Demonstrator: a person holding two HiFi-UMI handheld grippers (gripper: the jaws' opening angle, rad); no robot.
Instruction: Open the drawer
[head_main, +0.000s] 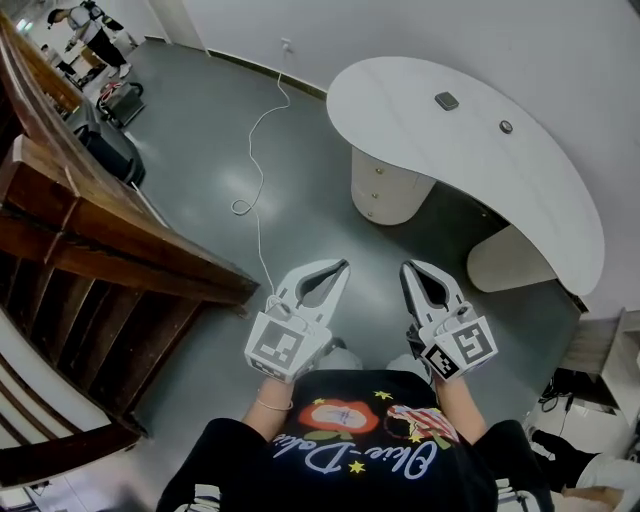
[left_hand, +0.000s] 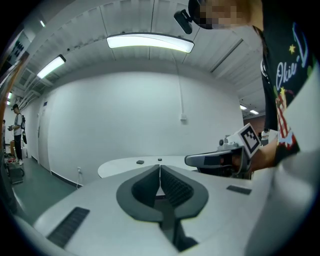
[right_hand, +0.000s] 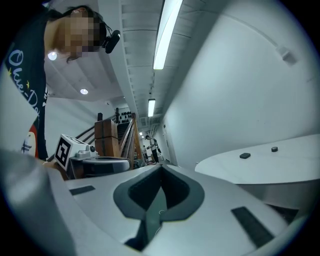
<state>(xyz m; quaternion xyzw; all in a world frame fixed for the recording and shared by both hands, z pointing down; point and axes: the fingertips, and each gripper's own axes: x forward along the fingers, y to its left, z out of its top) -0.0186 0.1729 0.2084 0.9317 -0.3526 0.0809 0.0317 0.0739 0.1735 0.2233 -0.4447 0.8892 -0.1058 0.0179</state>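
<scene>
A cream, rounded drawer unit (head_main: 384, 187) with small knobs stands under the white curved desk (head_main: 400, 95) at the upper middle of the head view. Both grippers hover over the grey floor, short of it and pointing toward it. My left gripper (head_main: 344, 265) is shut with nothing between its pads. My right gripper (head_main: 406, 268) is beside it, also shut and empty. In the left gripper view my left gripper (left_hand: 159, 168) aims at the desk (left_hand: 125, 166), with the right gripper's body (left_hand: 215, 160) alongside. In the right gripper view my right gripper (right_hand: 161, 168) has the desk (right_hand: 270, 162) to its right.
A dark wooden staircase (head_main: 100, 240) fills the left side. A white cable (head_main: 256, 190) trails across the floor toward the wall. Two small dark objects (head_main: 446, 100) lie on the desk top. A second rounded pedestal (head_main: 508, 260) stands further right. People (head_main: 95, 30) stand far off.
</scene>
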